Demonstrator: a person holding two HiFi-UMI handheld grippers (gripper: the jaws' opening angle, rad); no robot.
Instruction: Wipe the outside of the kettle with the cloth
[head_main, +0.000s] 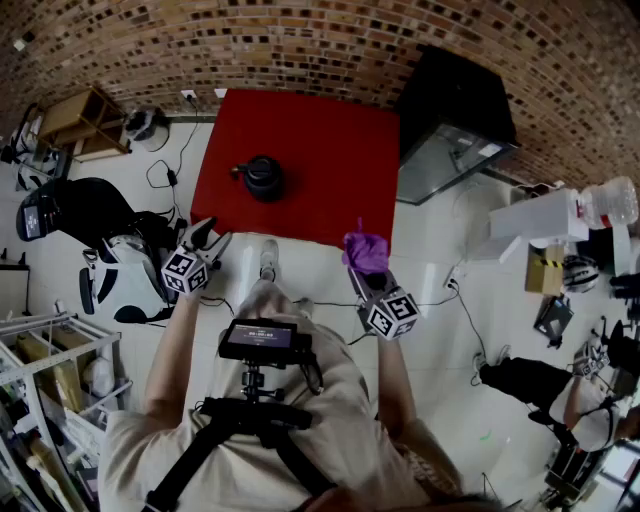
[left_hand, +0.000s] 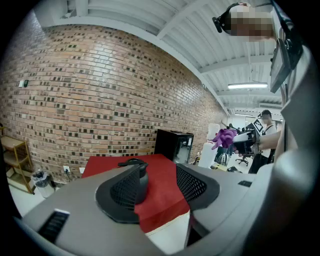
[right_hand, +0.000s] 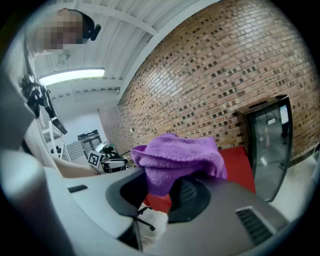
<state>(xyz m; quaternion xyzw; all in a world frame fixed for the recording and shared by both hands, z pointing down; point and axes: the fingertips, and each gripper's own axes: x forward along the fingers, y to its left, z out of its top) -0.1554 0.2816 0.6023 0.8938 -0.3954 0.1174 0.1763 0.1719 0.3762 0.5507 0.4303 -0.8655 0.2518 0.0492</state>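
A red table (head_main: 330, 150) stands on white floor against a brick wall (head_main: 300, 50), with a black cabinet (head_main: 455, 110) beside it. The kettle (head_main: 264, 177) sits on the table. The left gripper (head_main: 208, 238) is spread and empty; the right gripper (head_main: 366, 270) pinches a purple cloth (head_main: 365, 250).

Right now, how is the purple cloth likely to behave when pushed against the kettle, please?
The cloth droops over the jaws of the right gripper, so it is probably floppy and light. Its fuzzy pile would likely drag rather than slide.
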